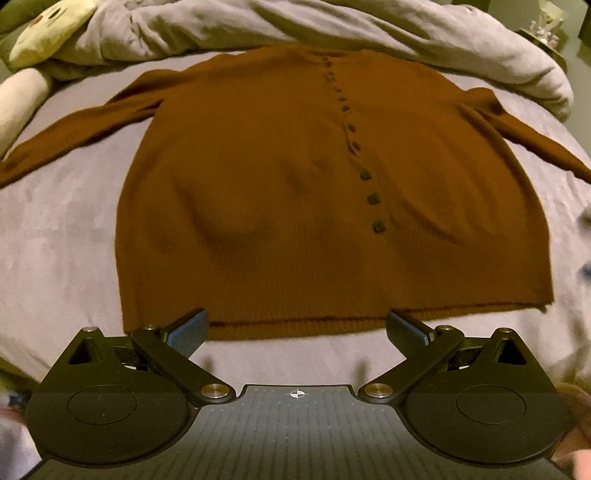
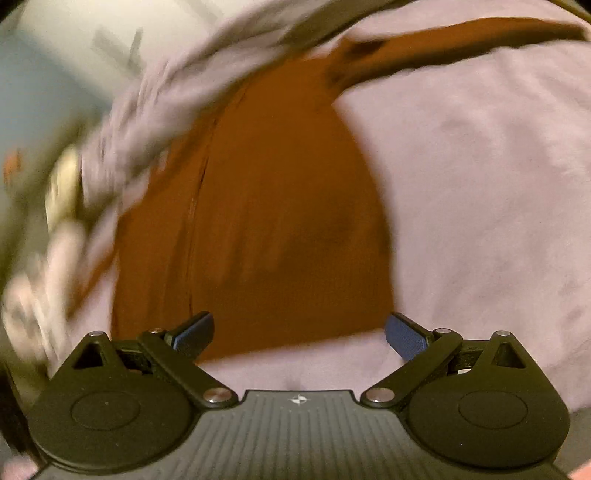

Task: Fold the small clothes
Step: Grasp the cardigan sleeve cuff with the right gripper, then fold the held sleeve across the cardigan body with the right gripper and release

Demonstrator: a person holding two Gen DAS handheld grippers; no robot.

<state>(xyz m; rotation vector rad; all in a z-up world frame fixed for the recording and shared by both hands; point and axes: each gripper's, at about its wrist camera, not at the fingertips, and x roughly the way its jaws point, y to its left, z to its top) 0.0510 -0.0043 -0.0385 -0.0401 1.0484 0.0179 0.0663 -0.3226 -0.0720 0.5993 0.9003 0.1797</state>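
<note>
A brown cardigan (image 1: 288,177) lies flat on the bed (image 1: 66,229), face up, with its hem toward me and its neck at 12 o'clock. A row of dark buttons (image 1: 354,147) runs down its front, a little to the right of the middle. Both sleeves are spread out, one toward 9 o'clock and one toward 3 o'clock. Behind the neck, a grey duvet (image 1: 406,33) is bunched along the far side. At 10 o'clock there is a pale yellow pillow (image 1: 48,33).

My left gripper (image 1: 297,326) is just before the hem, and its jaws are spread wide with nothing between them. The blue pads (image 1: 188,332) are close to the hem edge, but I cannot tell if they touch it.

My right gripper (image 2: 299,332) is also released, jaws wide and holding nothing. Its view is much blurred. There the cardigan (image 2: 266,206) fills the middle, its hem near the jaws, and one sleeve (image 2: 443,40) goes toward 1 o'clock over the bed (image 2: 480,203).
</note>
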